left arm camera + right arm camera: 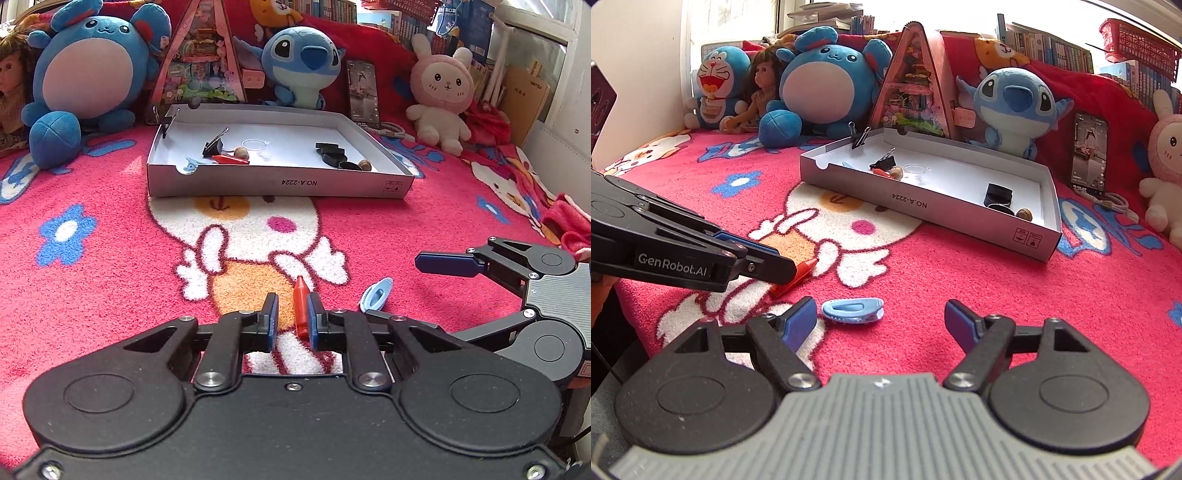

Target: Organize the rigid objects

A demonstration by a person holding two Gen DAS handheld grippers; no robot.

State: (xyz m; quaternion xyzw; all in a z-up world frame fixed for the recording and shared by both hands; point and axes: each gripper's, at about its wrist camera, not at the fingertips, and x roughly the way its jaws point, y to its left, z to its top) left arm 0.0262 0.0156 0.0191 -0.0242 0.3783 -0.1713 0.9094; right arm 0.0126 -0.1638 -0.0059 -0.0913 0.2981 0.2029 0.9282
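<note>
**Left jaws on the red crayon, hair clip waiting**

Left gripper (291, 317) nearly closed around the red crayon (300, 308) on the pink blanket (110, 295) — crayon sits hard against the right pad, with a gap showing on the left side, so the grip looks off-centre. Right gripper (881, 325) wide open, empty, with the blue hair clip (853, 311) lying just beyond its fingertips. Grey box (280, 182) stands farther off, already holding small items.

Risks: the crayon could pivot or slip out on lifting — it is smooth and unevenly pinched. The soft pile could snag the clip.
</note>
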